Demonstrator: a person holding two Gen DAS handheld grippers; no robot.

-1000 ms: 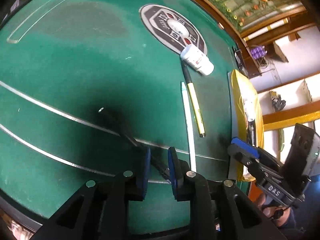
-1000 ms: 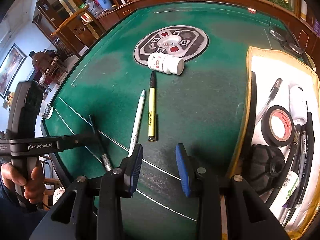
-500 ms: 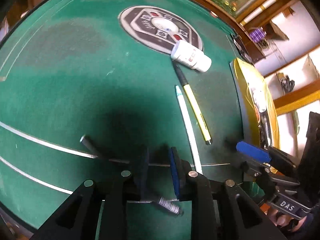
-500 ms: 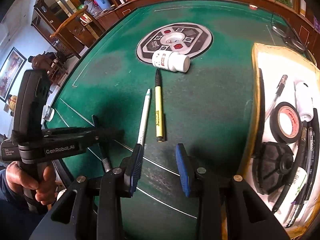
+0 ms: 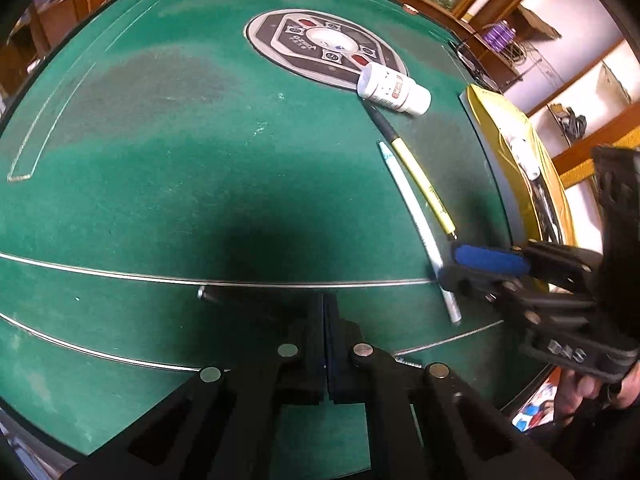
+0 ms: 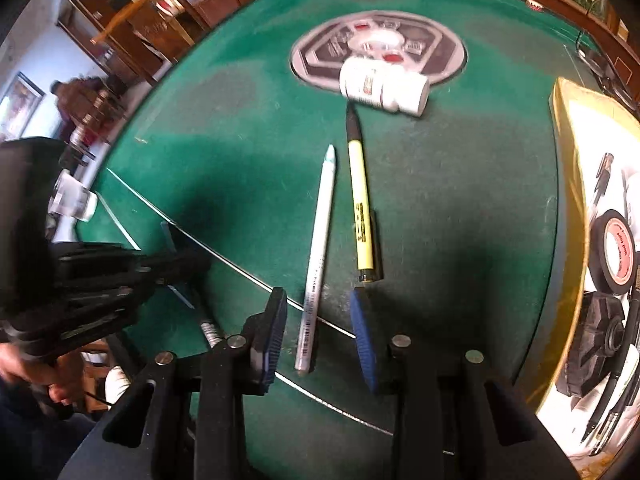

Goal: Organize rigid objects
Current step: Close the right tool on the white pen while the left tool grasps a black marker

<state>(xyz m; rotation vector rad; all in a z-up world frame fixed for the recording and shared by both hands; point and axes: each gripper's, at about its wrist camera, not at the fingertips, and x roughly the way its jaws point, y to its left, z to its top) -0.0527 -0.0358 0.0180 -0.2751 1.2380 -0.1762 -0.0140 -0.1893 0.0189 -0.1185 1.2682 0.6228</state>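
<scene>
My left gripper [image 5: 324, 308] is shut on a thin dark pen [image 5: 240, 296] lying across the green felt; its silver spring end shows in the right wrist view [image 6: 210, 326]. My right gripper [image 6: 318, 328] is open, its jaws astride the near end of a white pen [image 6: 318, 256]. A yellow pen [image 6: 360, 208] lies just right of the white one. A white pill bottle [image 6: 384, 86] lies on its side beyond them. The white pen [image 5: 416, 216], yellow pen [image 5: 424, 188] and bottle [image 5: 394, 88] also show in the left wrist view.
A yellow-rimmed tray [image 6: 568, 208] at the right holds black tape [image 6: 614, 256], pens and a black part. A round grey panel [image 6: 380, 46] sits mid-table. The right gripper [image 5: 484, 260] shows in the left wrist view. A wooden rail edges the table.
My left gripper has shut on the dark pen and turned it sideways. My right gripper has moved forward and left, so its open jaws now straddle the white pen.
</scene>
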